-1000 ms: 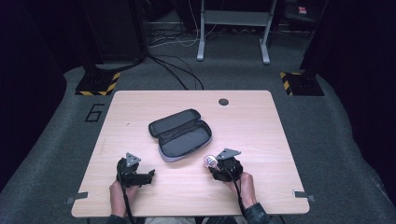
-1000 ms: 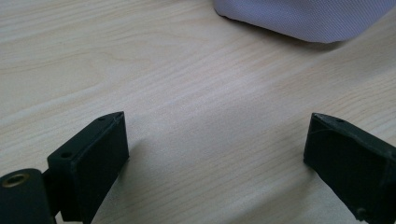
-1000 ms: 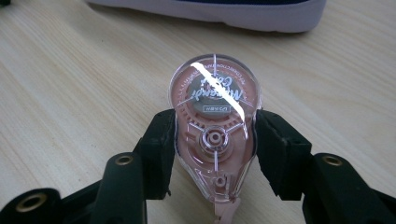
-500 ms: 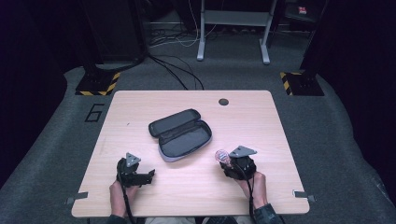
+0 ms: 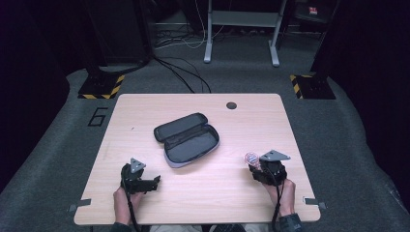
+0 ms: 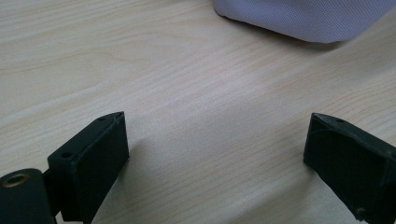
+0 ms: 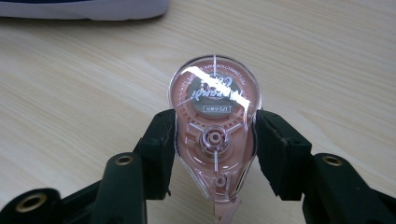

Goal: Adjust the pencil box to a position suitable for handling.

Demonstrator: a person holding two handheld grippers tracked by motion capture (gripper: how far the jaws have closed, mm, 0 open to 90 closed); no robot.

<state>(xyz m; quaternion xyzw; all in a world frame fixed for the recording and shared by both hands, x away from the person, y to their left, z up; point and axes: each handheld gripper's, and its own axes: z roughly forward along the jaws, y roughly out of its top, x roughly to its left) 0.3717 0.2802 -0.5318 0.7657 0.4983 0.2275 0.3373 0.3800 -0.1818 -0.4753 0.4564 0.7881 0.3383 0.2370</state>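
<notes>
Both jaws of the right gripper (image 7: 212, 154) clamp a pink tape dispenser (image 7: 214, 135) near the table's right edge; carry it level to the open case (image 5: 189, 143). Left gripper (image 6: 215, 154) gapes wide, empty.

The case (image 6: 303, 18) is cut off by the top edge in both gripper views. The tape dispenser's (image 7: 215, 135) tip runs off the bottom edge; its print is unreadable.
</notes>
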